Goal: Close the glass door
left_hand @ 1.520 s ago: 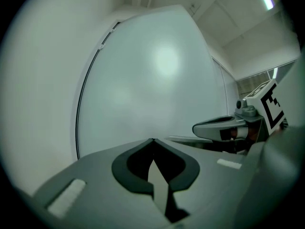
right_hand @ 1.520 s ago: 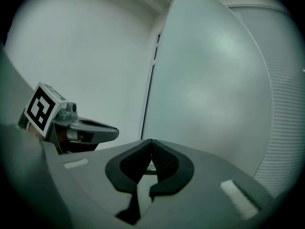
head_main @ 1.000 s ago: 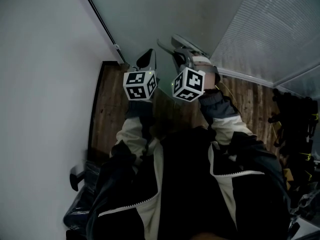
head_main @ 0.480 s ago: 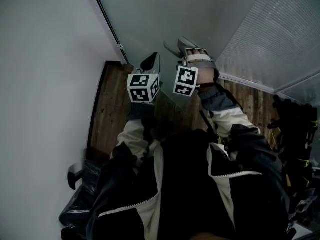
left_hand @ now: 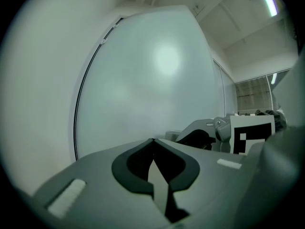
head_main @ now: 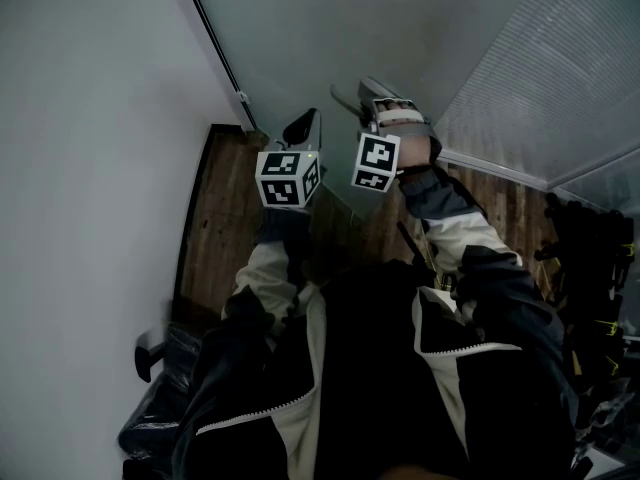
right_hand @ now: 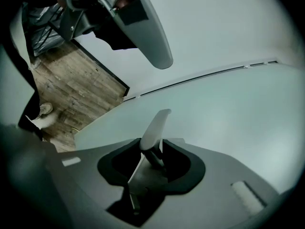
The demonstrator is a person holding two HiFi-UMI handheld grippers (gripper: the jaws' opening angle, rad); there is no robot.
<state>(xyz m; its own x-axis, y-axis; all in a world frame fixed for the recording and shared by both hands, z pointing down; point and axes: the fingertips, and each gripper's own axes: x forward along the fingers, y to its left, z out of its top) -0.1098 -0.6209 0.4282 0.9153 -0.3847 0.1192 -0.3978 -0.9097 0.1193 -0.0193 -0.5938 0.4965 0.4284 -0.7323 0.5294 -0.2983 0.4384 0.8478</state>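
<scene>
While closing (empty), right gripper [right_hand: 164,88] faces glass door [right_hand: 238,118].

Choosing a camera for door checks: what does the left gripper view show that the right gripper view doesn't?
Only the left gripper view: a ceiling light strip, the other gripper's marker cube, and the left gripper, jaws together. Only the right gripper view: wooden floor and the right gripper, jaws apart and closing, nothing between them. Both: the frosted glass door and the dark line along its edge.
</scene>
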